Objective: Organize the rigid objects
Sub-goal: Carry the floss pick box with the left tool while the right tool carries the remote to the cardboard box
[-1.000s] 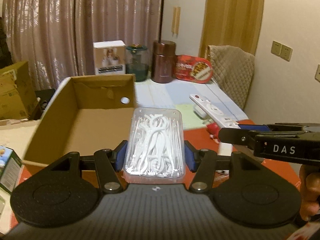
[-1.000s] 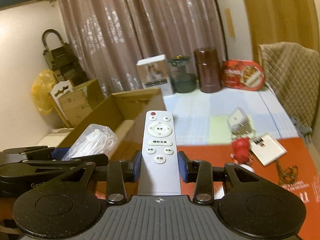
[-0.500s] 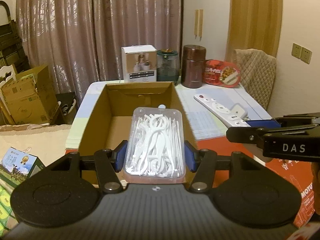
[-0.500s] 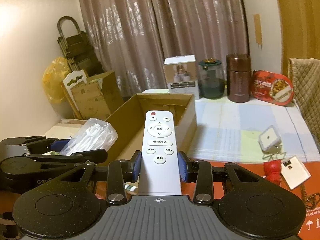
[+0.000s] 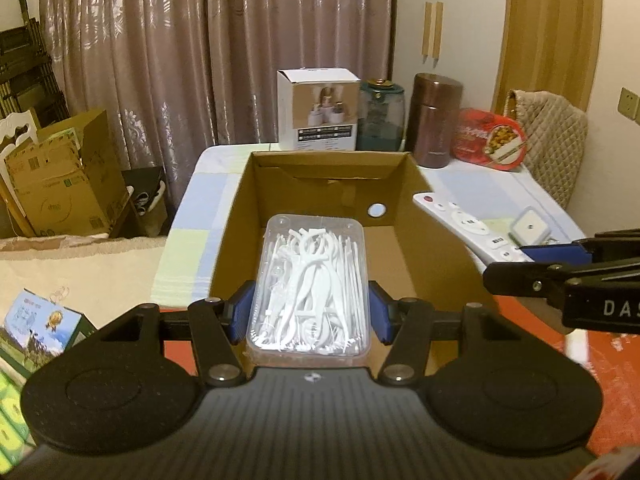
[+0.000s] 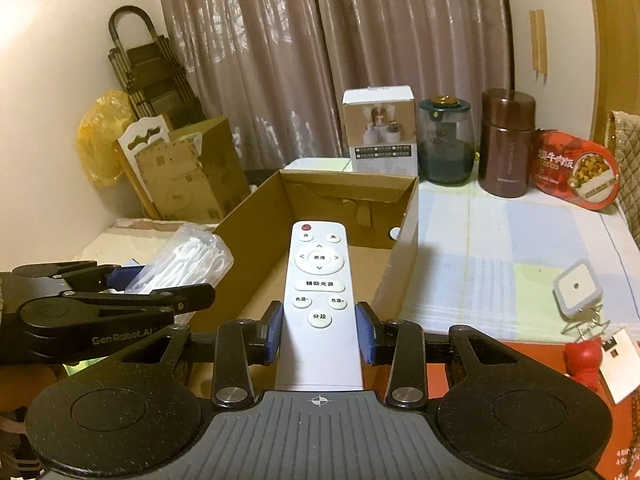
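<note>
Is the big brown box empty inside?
Looks empty: the cardboard box shows only bare floor, though the remote hides some.

A clear plastic case of white floss picks [image 5: 307, 286] sits between blue pads [image 5: 243, 312] on the black left gripper [image 5: 308, 314], a white remote [image 6: 319, 304] with a red button shows over the plain brown cardboard box [image 6: 256, 216], and the tablecloth [image 6: 492, 248] is pale blue-and-green checked.

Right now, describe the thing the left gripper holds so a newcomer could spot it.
Find the open cardboard box on the table. Just before its near edge, the left gripper clamps a clear plastic case of white floss picks. Nothing else nearby is see-through and rectangular; the other held item is a white remote.
</note>
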The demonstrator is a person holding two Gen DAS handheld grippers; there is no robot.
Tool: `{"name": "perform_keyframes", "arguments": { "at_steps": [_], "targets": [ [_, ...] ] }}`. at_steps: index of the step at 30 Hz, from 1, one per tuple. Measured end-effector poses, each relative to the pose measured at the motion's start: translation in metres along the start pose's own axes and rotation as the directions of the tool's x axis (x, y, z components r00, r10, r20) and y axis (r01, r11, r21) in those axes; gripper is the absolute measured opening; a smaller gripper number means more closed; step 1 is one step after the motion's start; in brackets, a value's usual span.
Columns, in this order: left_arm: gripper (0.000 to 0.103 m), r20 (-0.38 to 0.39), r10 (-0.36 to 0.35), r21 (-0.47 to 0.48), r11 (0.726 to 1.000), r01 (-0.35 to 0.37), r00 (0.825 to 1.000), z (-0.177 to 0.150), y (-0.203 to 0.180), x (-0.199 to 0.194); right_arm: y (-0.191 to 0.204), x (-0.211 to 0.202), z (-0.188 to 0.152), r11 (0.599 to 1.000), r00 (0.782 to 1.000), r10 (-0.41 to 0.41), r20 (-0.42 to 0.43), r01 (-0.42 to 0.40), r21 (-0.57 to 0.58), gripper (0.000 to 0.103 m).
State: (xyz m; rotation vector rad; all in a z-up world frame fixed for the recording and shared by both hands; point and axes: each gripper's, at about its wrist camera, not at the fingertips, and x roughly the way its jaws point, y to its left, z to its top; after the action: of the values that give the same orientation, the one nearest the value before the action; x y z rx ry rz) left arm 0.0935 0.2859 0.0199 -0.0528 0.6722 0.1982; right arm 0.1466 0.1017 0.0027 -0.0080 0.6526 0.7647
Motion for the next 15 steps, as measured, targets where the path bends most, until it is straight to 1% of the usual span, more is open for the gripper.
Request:
{"name": "perform_keyframes", "arguments": {
  "at_steps": [3,9,10,13,15],
  "targets": [
    [0.053,-0.001,0.008,-0.006,1.0,-0.008,1.0,0.0,0.007,0.015,0.003,0.016,0.003,1.0,1.0,-0.015,-0.015,0.015,-0.005,0.035],
    [0.053,-0.007,-0.018,-0.034,0.999,0.018,1.0,-0.002,0.016,0.038,0.006,0.043,0.005,0.999,0.999,-0.036,-0.04,0.035,-0.028,0.035],
    [0.053,-0.008,-0.018,-0.029,0.999,0.018,1.0,-0.003,0.015,0.041,0.006,0.047,0.004,0.999,0.998,-0.038,-0.044,0.037,-0.029,0.035],
    [0.053,-0.01,0.013,-0.001,1.0,-0.013,1.0,-0.005,0.014,0.045,0.006,0.055,0.004,0.999,0.998,-0.044,-0.049,0.043,-0.033,0.035],
    [0.053,-0.001,0.003,-0.018,1.0,-0.003,1.0,-0.004,0.017,0.044,0.006,0.059,0.004,0.998,0.998,-0.047,-0.048,0.045,-0.035,0.035]
  ]
}}
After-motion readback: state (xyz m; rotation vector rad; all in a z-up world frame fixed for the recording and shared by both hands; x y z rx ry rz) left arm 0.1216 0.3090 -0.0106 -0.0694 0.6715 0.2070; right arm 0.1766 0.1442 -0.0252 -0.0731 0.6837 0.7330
